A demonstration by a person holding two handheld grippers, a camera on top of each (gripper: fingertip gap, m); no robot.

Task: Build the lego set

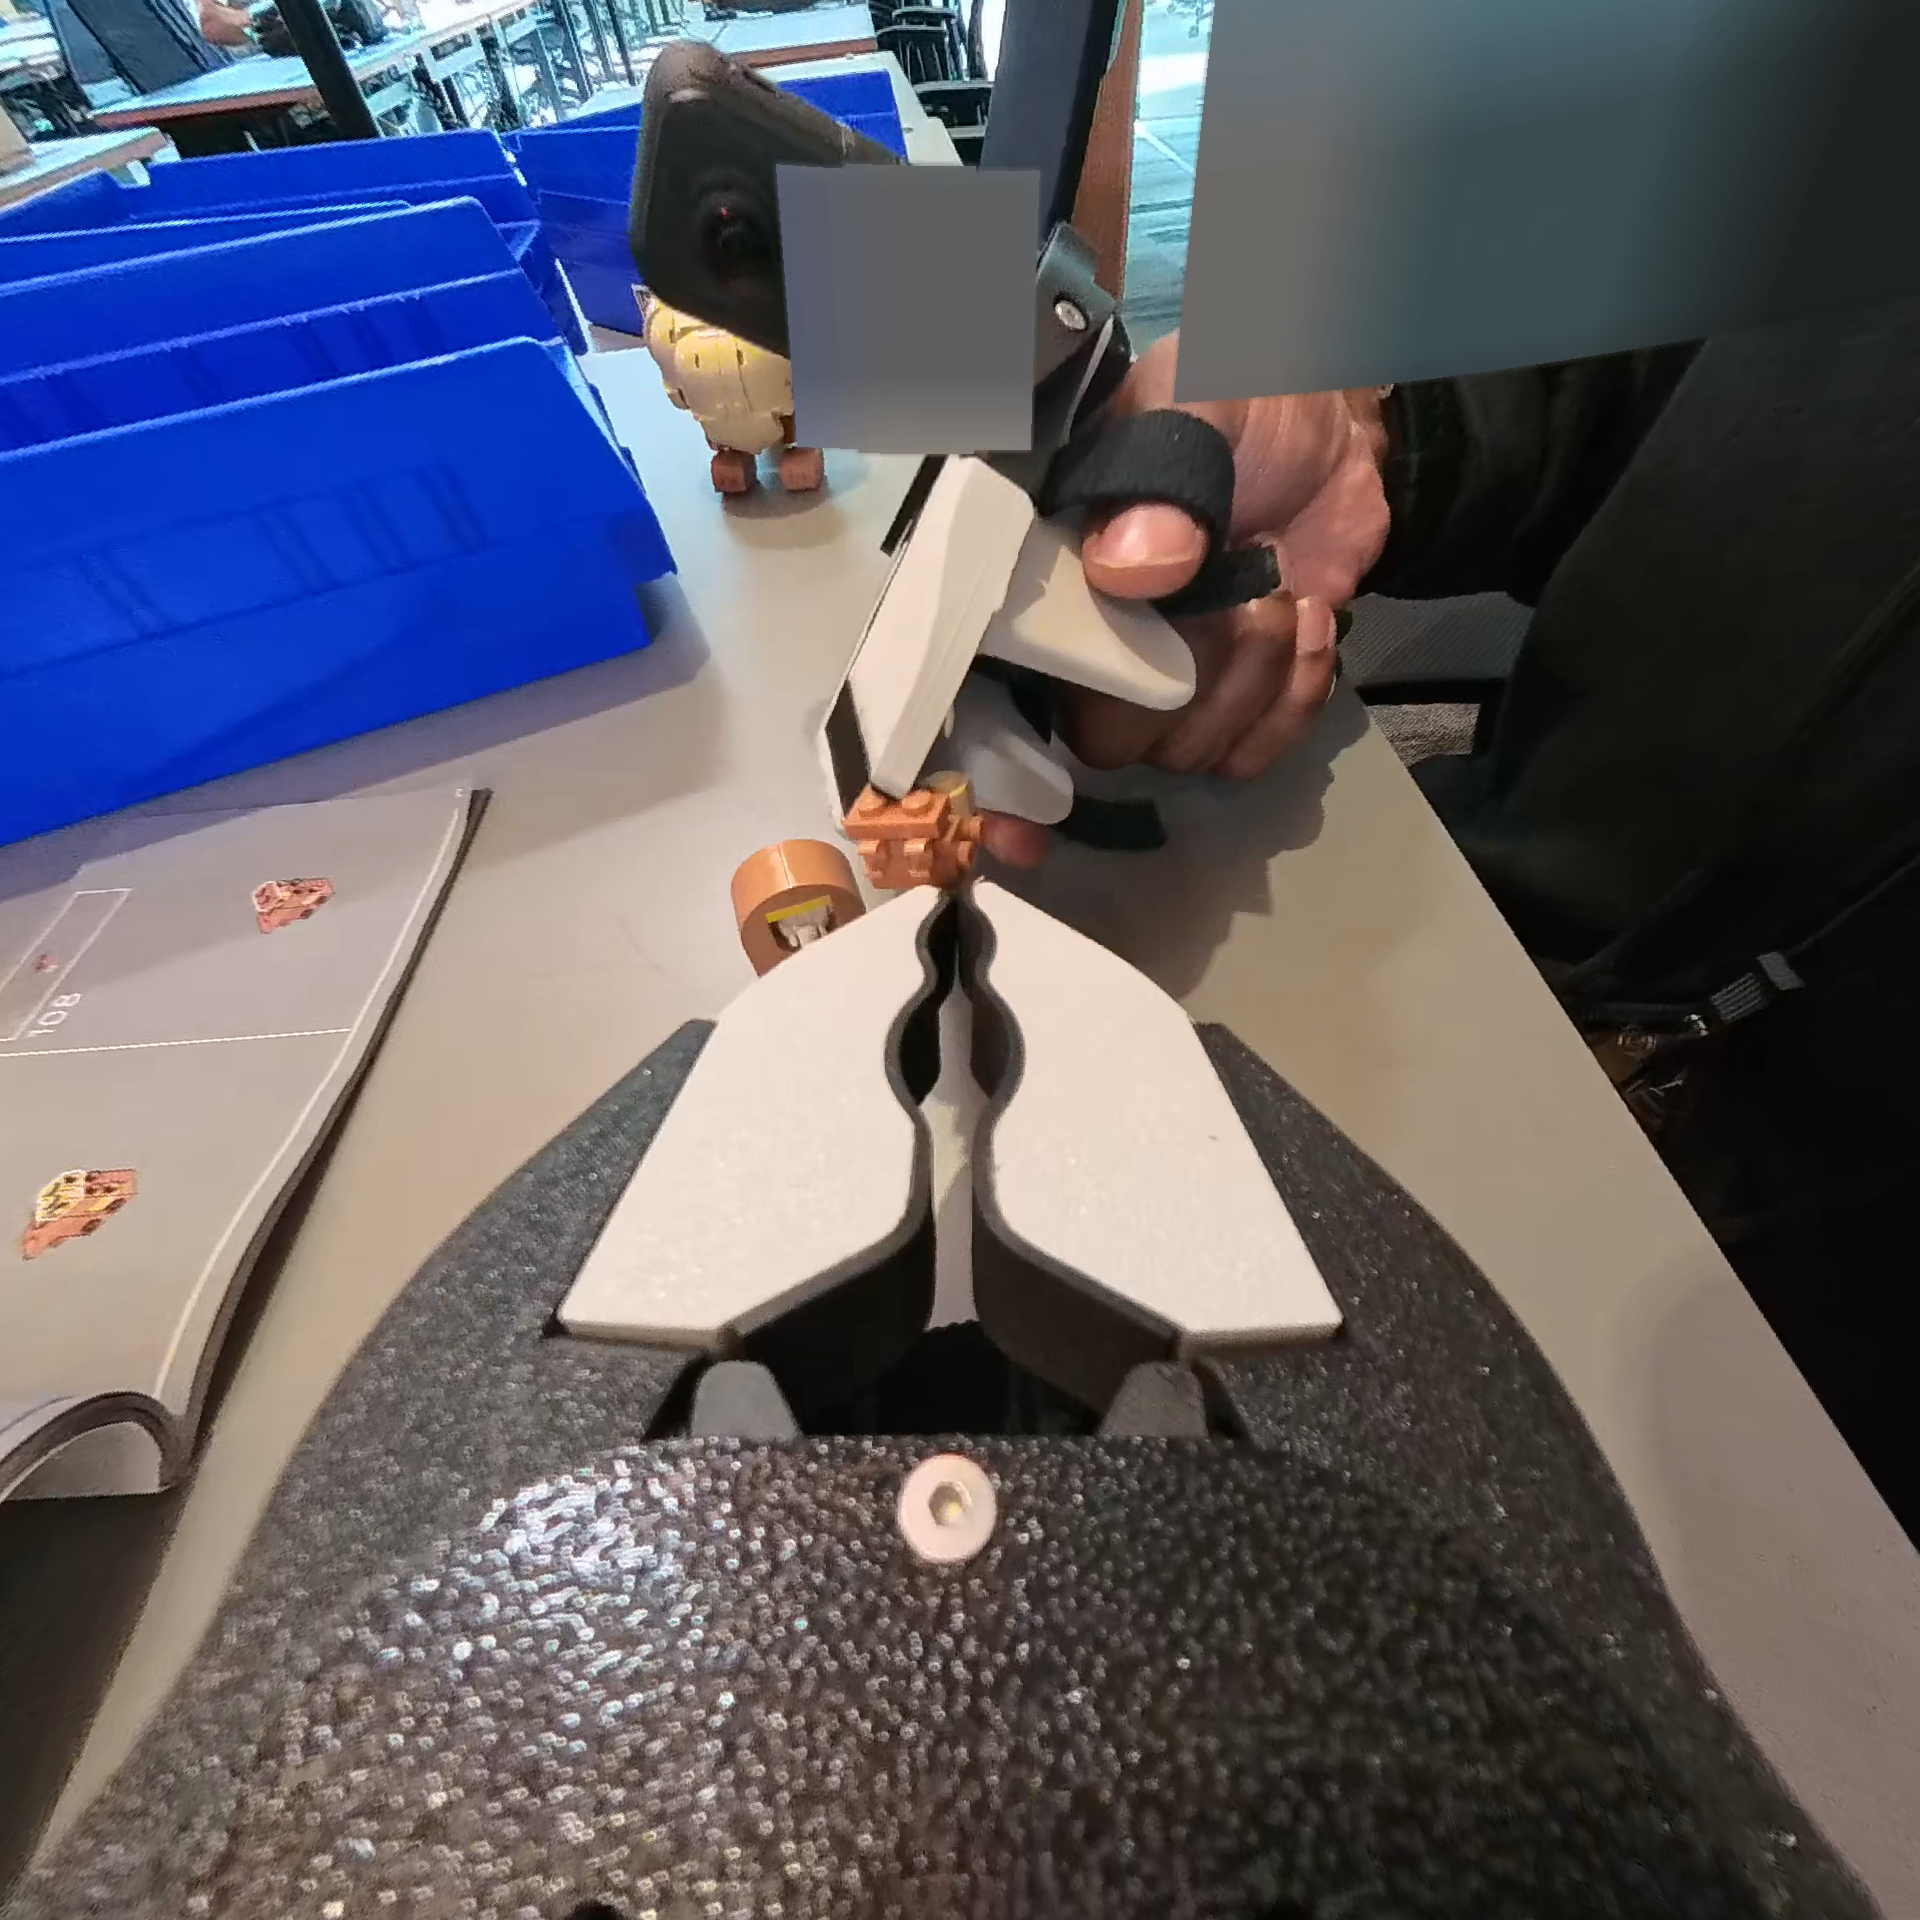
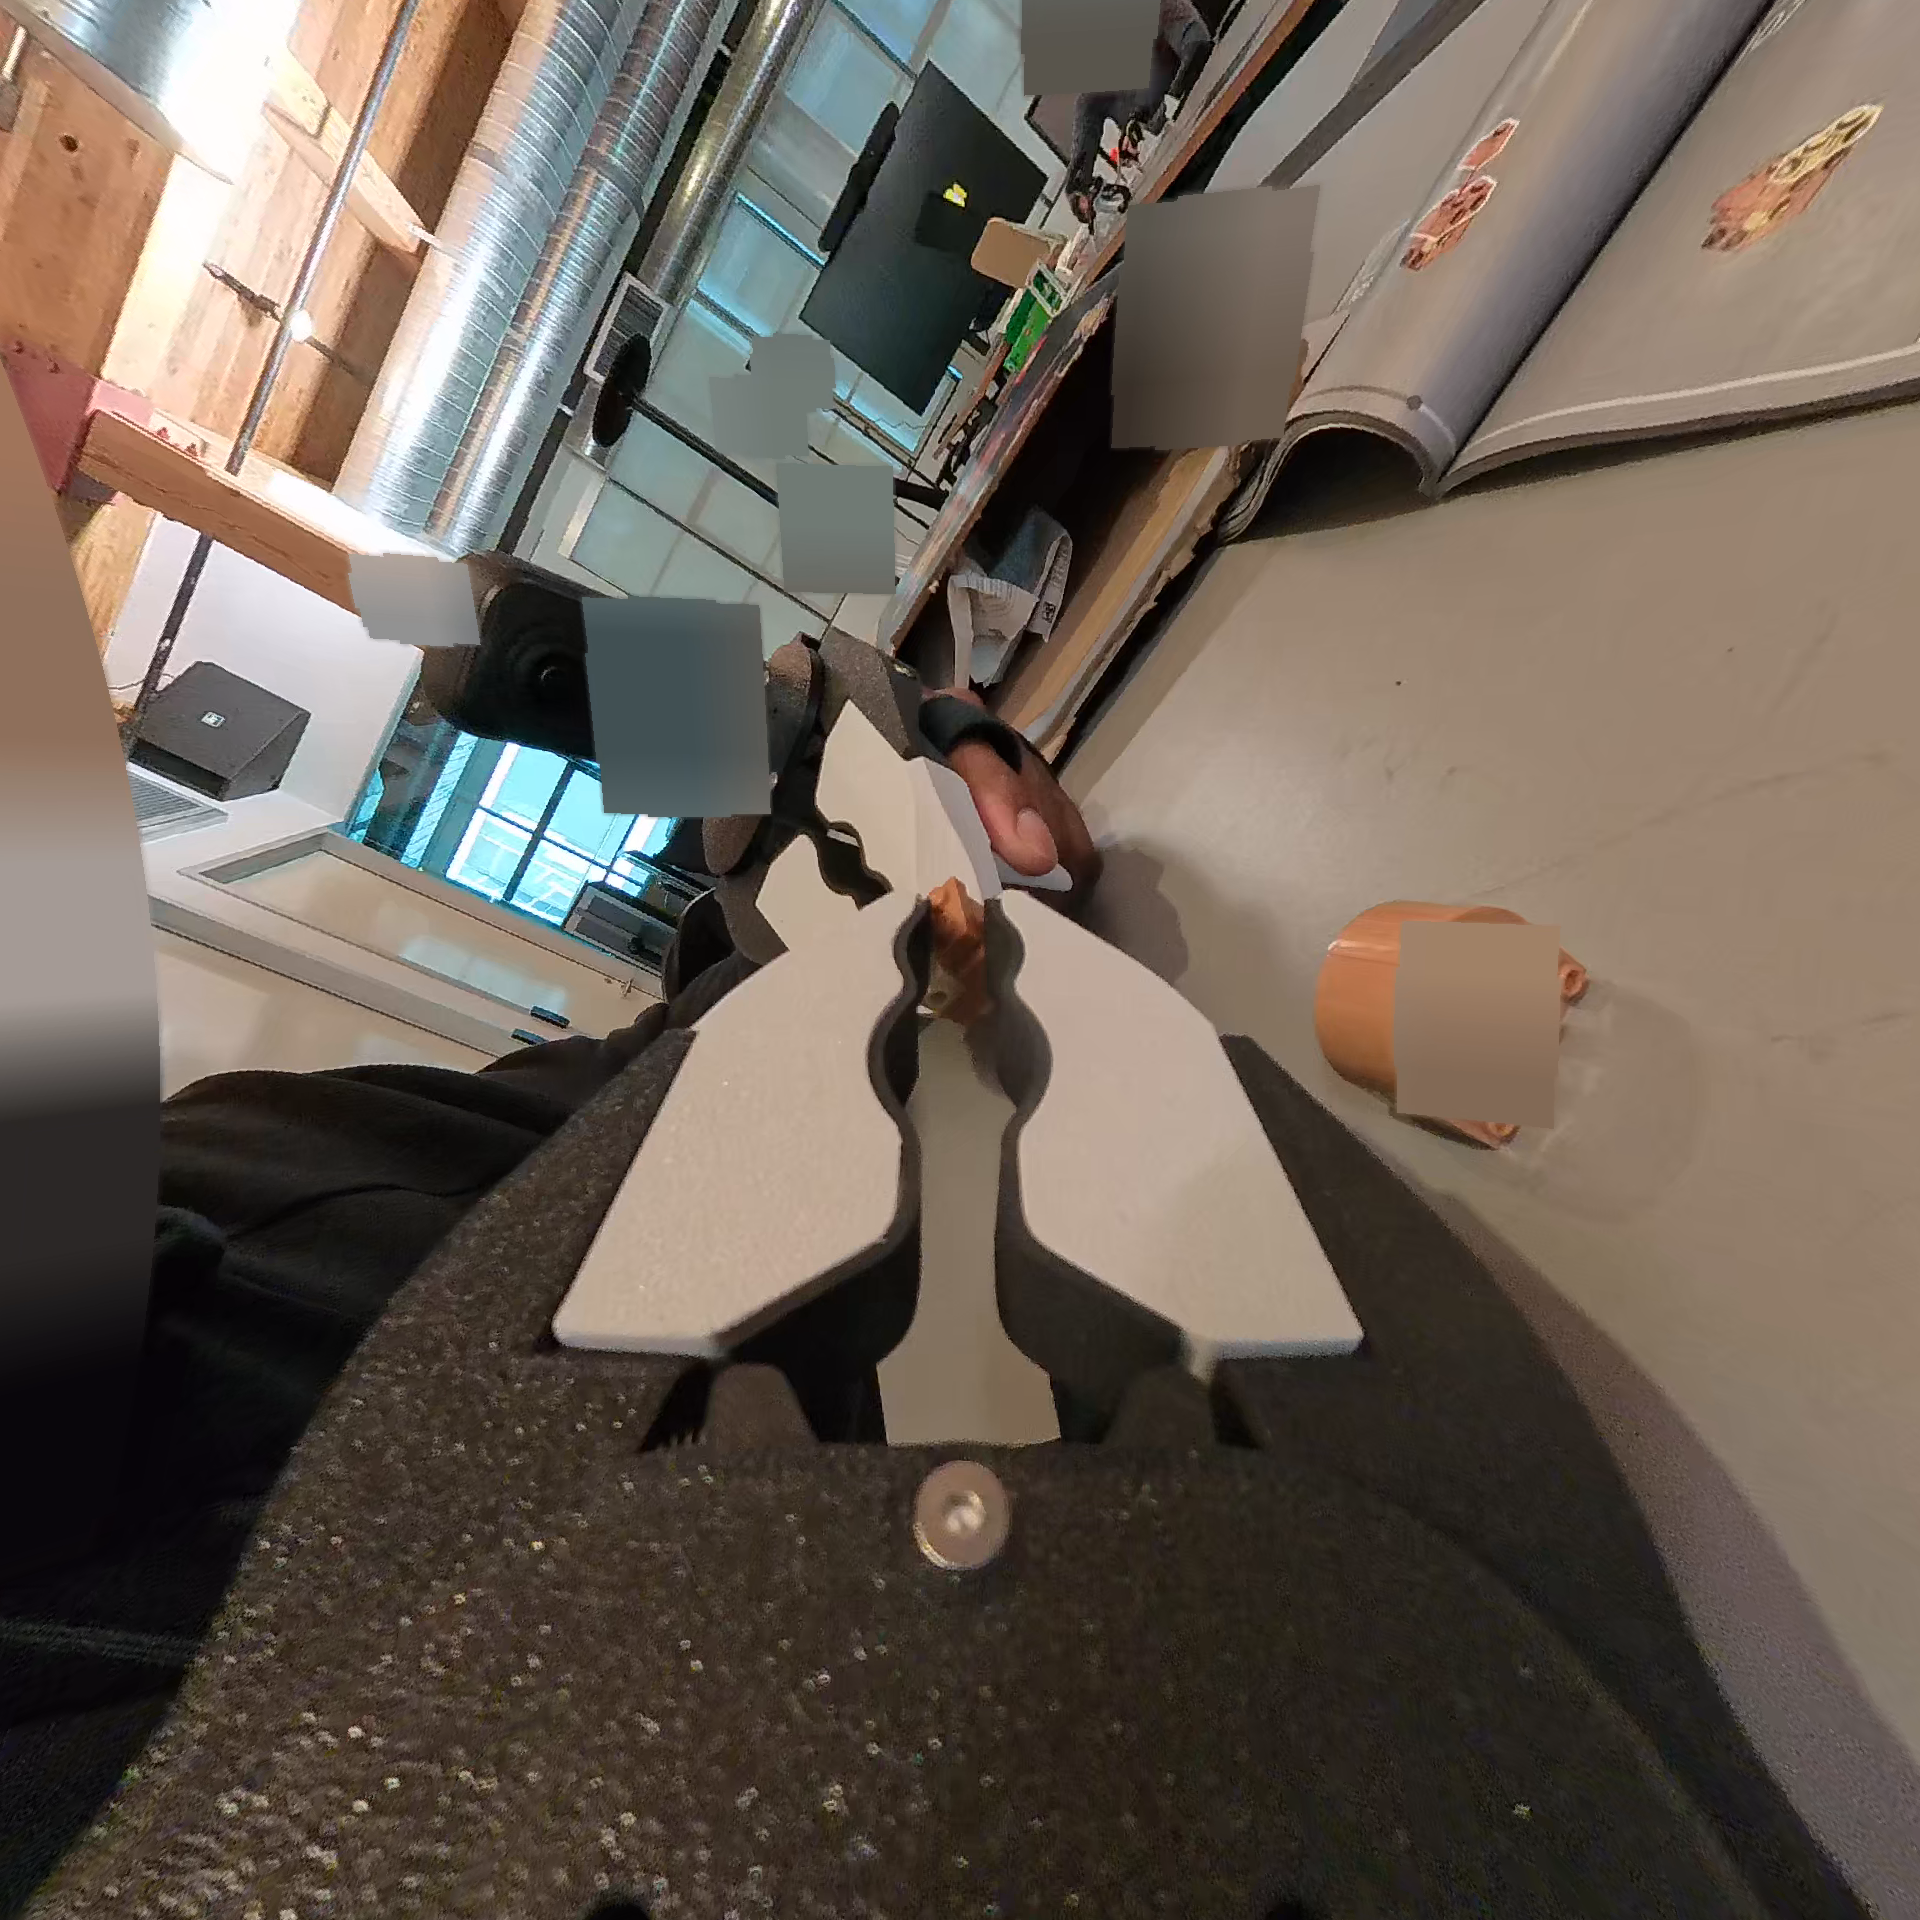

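My right gripper [image 2: 956, 914] is shut on a small orange-brown brick assembly [image 2: 958, 940] and holds it above the grey table [image 1: 582, 748]. In the left wrist view the same assembly [image 1: 909, 836] sits between the right gripper's white fingers [image 1: 935, 644]. My left gripper [image 1: 951, 902] is shut, with its tips right at the assembly's lower edge. I cannot tell whether they pinch any part of it. The left gripper's fingers [image 2: 883, 790] meet the assembly from the far side in the right wrist view.
A brown round piece [image 1: 795, 894] lies on the table just left of my left fingertips; it also shows in the right wrist view [image 2: 1361, 997]. A cream brick figure [image 1: 727, 395] stands farther back. Blue bins [image 1: 291, 468] and an open booklet [image 1: 208, 1039] lie left. Less than 4 cm separates the two grippers' tips. Left tips and right tips are each some 6 centimeters from the brown round piece [image 1: 795, 894]. My right wrist view [image 2: 1339, 976] looks at it from another angle.
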